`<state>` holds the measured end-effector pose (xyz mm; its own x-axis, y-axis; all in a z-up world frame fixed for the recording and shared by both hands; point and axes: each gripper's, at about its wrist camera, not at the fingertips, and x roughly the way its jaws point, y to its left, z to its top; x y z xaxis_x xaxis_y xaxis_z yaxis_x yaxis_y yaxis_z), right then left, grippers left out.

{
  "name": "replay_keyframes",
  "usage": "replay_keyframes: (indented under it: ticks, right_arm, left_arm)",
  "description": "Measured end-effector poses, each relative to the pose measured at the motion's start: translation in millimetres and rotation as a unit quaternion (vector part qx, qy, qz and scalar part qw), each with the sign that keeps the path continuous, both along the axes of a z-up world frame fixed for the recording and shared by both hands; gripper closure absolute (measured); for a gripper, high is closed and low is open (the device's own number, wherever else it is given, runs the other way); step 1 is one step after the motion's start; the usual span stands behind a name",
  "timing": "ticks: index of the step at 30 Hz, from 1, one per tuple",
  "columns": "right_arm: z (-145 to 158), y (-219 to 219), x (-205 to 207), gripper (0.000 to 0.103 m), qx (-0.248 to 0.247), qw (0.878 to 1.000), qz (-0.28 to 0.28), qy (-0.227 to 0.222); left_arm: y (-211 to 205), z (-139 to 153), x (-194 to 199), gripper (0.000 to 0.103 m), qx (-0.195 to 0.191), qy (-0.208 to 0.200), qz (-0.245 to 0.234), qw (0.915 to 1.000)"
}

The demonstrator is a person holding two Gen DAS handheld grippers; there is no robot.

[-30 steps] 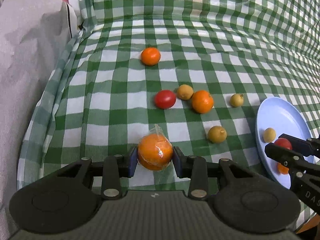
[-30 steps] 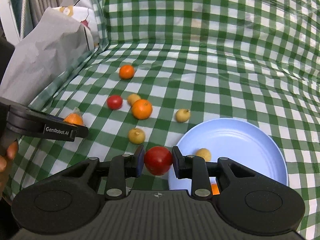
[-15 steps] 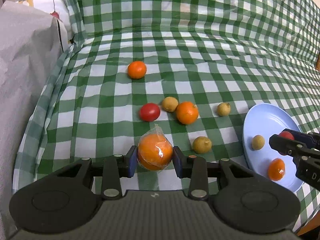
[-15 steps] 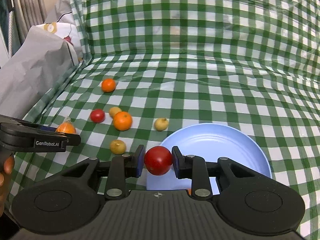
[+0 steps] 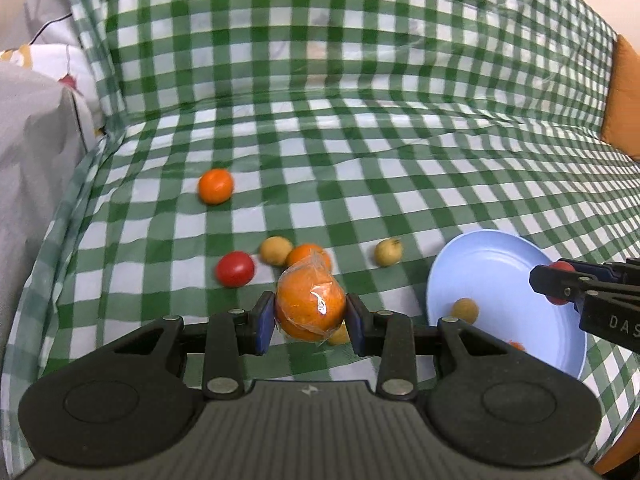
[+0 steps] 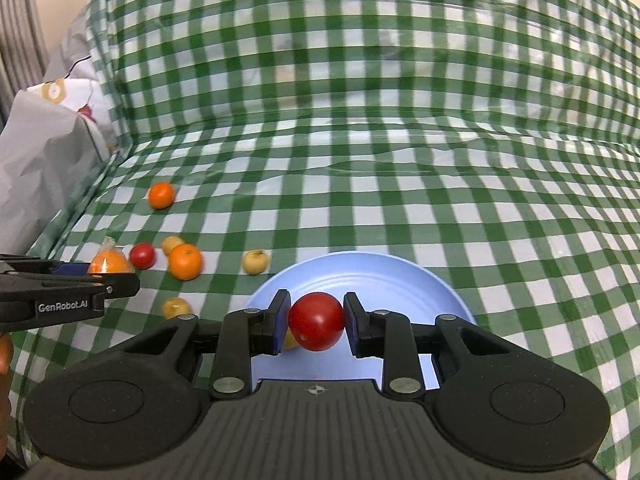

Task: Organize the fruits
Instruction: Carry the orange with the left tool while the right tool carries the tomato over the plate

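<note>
My left gripper (image 5: 311,318) is shut on a plastic-wrapped orange (image 5: 311,305), held above the green checked cloth left of the blue plate (image 5: 500,276). My right gripper (image 6: 316,322) is shut on a red tomato (image 6: 316,321), held over the blue plate (image 6: 400,276). In the left view the plate holds a small yellow fruit (image 5: 465,310) and an orange fruit (image 5: 517,345), mostly hidden by the right gripper (image 5: 560,280). Loose on the cloth lie an orange (image 5: 215,186), a tomato (image 5: 235,269), a second orange (image 5: 308,254) and yellow fruits (image 5: 276,251) (image 5: 388,251).
A grey paper bag (image 5: 28,152) stands at the left edge of the cloth. The cloth rises as a backdrop (image 5: 340,40) behind. An orange-brown surface (image 5: 624,100) shows at the far right. In the right view the left gripper (image 6: 68,292) shows at the left.
Both grippers have risen and pulled back with their fruit. The left gripper has moved right toward the plate. The right gripper now holds the tomato over the plate's middle.
</note>
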<state>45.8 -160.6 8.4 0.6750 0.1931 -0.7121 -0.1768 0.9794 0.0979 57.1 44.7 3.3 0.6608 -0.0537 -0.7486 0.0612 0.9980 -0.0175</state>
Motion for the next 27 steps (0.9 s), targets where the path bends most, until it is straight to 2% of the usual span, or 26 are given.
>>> replay_keyframes:
  ticks: [11,19,27]
  right_arm:
    - [-2.5,-19.7,1.8,0.073,-0.006,0.999,-0.040,-0.001]
    - [-2.6,-39.3,5.0,0.073,-0.005,0.996,-0.089,-0.001]
    - [-6.2,-50.5,5.5,0.073,-0.003,0.994,-0.108,0.006]
  left_arm:
    - [-20.0,0.6,2.7,0.062,-0.003,-0.015,-0.023,0.9996]
    - [-30.9,2.9,2.1,0.062,-0.007,-0.035,-0.045,0.9983]
    - [-60.6,2.3,-7.7,0.062,-0.003,-0.062,-0.105,0.9926]
